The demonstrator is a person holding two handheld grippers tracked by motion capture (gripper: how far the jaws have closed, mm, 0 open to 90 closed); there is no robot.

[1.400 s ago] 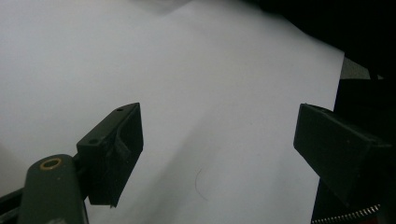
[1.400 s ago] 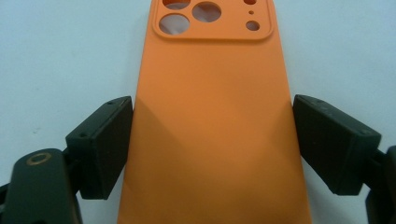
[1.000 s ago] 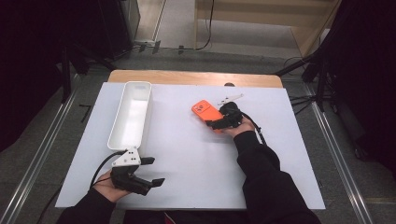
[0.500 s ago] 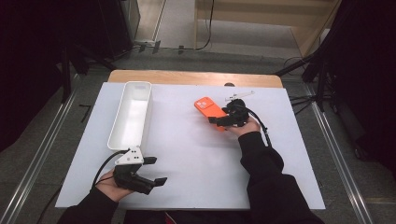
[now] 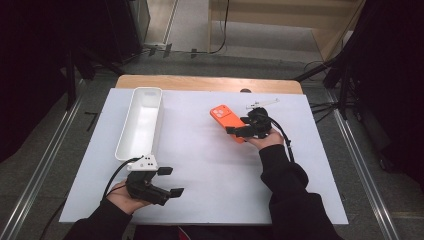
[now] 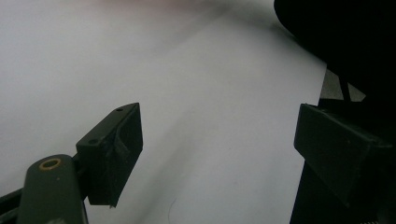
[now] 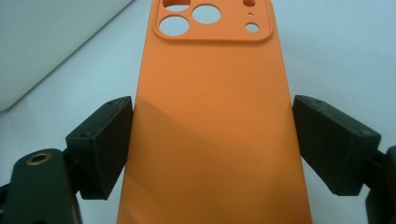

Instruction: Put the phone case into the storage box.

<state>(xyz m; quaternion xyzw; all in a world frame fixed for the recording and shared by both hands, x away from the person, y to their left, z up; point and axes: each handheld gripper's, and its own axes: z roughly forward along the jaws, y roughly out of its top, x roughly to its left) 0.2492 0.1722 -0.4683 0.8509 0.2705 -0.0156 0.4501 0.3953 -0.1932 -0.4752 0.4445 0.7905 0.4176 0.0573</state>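
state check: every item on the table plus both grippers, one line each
orange phone case: back up, camera cutouts at the far end, between the right gripper's jaws.
right gripper: shut on the case's long edges.
left gripper: open, nothing between the jaws, over bare white table cover.
white bin: upright, empty, on the table's left side.
small white item: lying flat beyond the right gripper; too small to identify.

A long tray (image 5: 140,122) lay on the left of the worktop (image 5: 200,170). A phone case (image 5: 226,120) sat to its right, between the right tongs (image 5: 234,131). A small tool (image 5: 262,104) lay behind them. The left tongs (image 5: 170,181) hovered in front of the tray.
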